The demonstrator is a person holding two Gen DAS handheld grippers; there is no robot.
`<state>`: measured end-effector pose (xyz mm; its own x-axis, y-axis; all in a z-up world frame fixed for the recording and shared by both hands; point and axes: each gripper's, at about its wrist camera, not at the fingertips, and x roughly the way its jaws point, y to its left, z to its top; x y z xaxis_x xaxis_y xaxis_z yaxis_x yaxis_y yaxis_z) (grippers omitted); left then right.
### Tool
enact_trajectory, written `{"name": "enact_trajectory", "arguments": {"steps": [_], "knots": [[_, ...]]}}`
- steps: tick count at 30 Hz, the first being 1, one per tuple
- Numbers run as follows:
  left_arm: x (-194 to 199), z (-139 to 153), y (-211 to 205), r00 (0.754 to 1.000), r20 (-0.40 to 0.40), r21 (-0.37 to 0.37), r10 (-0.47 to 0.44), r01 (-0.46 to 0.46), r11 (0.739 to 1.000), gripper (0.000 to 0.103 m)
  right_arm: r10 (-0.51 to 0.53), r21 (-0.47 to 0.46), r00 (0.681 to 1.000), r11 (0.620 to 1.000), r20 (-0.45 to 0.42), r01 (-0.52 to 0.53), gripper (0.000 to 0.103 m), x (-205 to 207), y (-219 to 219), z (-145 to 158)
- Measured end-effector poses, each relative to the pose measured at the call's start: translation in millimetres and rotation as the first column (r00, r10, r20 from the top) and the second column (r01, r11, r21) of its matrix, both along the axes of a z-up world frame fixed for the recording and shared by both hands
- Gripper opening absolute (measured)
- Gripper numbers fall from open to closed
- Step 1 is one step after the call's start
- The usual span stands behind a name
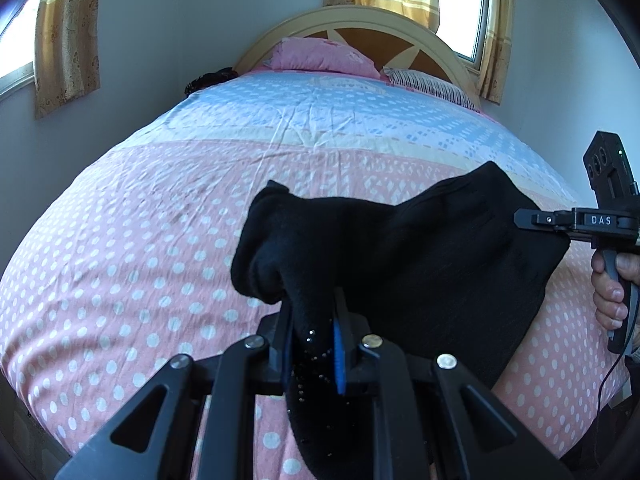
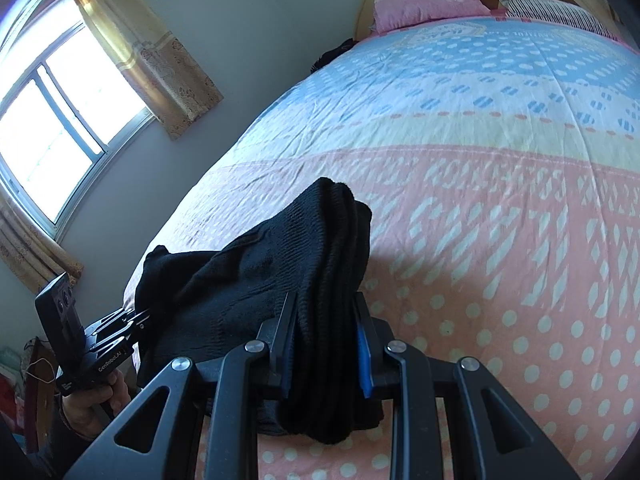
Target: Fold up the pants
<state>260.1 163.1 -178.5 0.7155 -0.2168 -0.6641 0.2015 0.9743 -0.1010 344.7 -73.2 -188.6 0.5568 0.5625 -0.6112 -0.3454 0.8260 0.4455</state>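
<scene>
- The black knitted pants [image 1: 420,256] hung bunched between the two tools, lifted over the near, pink end of the bed; whether any part touched the sheet could not be told.
- The left tongs [image 1: 314,320] were clamped on one end of the dark fabric, blue pads pressed tight against it, and a flap with small shiny studs drooped down between the arms.
- The right tongs [image 2: 326,322] were clamped on a thick, layered bunch of the same garment, folds stacked up between the fingers.
- From the left wrist view, the right tool entered from the side, a bare hand [image 1: 610,292] wrapped round its handle, its tip at the cloth's far edge.
- Underneath lay the pink, cream and blue polka-dot bed sheet [image 1: 140,240], creased.
- At the head of the bed a pink pillow [image 1: 320,58] and a striped pillow [image 1: 428,84] rested against the cream and brown wooden headboard [image 1: 380,20].
- Yellow patterned curtains [image 2: 156,56] hung beside a bright window [image 2: 52,120].
</scene>
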Motion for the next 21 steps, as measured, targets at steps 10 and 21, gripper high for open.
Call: {"name": "enact_trajectory", "arguments": {"steps": [10, 21], "knots": [[-1.3, -11.3, -1.2, 0.998, 0.045, 0.048, 0.035, -0.037, 0.998, 0.047, -0.033, -0.006, 0.999, 0.999, -0.041, 0.033, 0.030, 7.5, -6.4, -19.0], [-29.5, -12.7, 23.5, 0.995, 0.068, 0.073, 0.072, -0.077, 0.994, 0.076, -0.245, 0.008, 0.969, 0.969, -0.021, 0.246, 0.052, -24.6, -57.5, -16.5]]}}
